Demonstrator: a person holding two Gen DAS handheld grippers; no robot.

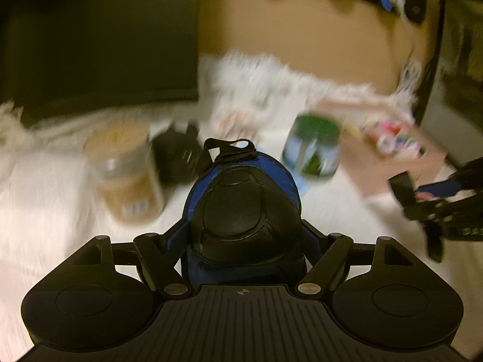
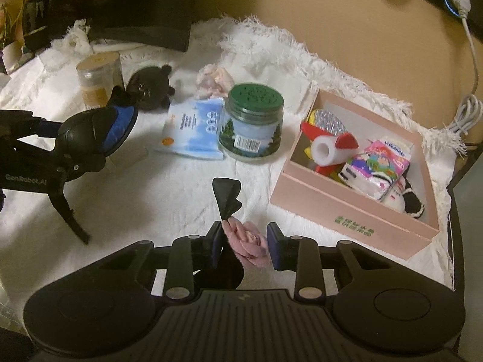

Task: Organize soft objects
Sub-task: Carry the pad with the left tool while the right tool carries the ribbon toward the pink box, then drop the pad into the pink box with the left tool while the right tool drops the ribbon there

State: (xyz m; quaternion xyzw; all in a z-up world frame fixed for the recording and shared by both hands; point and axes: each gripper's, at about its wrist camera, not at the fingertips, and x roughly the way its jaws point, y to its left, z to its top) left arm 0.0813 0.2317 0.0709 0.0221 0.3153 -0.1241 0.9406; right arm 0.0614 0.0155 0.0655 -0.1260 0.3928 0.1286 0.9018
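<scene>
My left gripper (image 1: 243,235) is shut on a black and blue padded guard (image 1: 244,208), held above the white cloth; it also shows in the right wrist view (image 2: 99,135). My right gripper (image 2: 244,247) has its jaws around a pink fabric flower (image 2: 249,241) with a black ribbon (image 2: 226,196); the flower fills only part of the gap. A pink box (image 2: 341,211) at the right holds soft toys and a tissue pack (image 2: 380,163). A black plush (image 2: 151,86), a crumpled pink cloth (image 2: 214,80) and a blue tissue pack (image 2: 193,129) lie on the cloth.
A green-lidded jar (image 2: 252,123) stands beside the blue pack, and a tan-lidded jar (image 2: 98,78) at the back left. A dark block (image 2: 126,9) sits behind. A white cable (image 2: 466,105) runs along the right wall. The left wrist view is motion-blurred.
</scene>
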